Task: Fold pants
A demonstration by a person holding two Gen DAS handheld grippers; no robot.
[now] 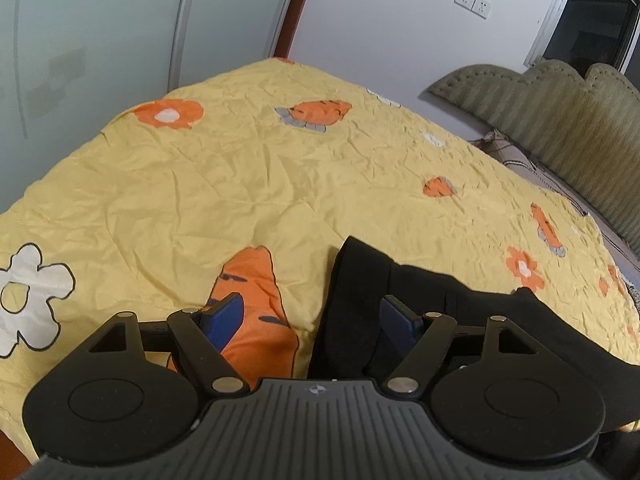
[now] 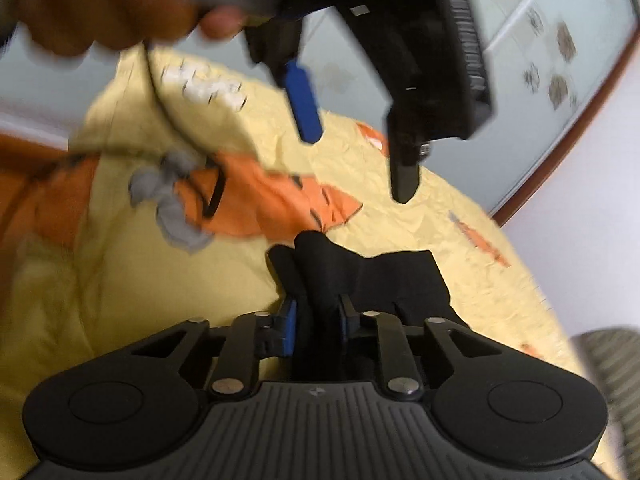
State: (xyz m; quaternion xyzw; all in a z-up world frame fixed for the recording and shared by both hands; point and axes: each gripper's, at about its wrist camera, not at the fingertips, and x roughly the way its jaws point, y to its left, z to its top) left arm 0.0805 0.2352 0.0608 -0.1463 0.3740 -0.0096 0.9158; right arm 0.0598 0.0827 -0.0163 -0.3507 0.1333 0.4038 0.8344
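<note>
Black pants (image 1: 460, 320) lie on the yellow bedspread (image 1: 240, 184) at the lower right of the left wrist view. My left gripper (image 1: 312, 320) is open, its right finger over the pants' left edge, its left finger over an orange carrot print; nothing is between the pads. In the right wrist view my right gripper (image 2: 316, 316) is shut on a bunched fold of the black pants (image 2: 384, 276). The left gripper (image 2: 356, 156) hangs open above the bed there, held by a hand. That view is blurred.
A green padded headboard (image 1: 560, 120) runs along the bed's right side, with a wall and sockets (image 1: 474, 2) behind. Frosted wardrobe doors (image 1: 100, 32) stand beyond the bed's far left edge. A hand (image 2: 104, 4) fills the upper left of the right wrist view.
</note>
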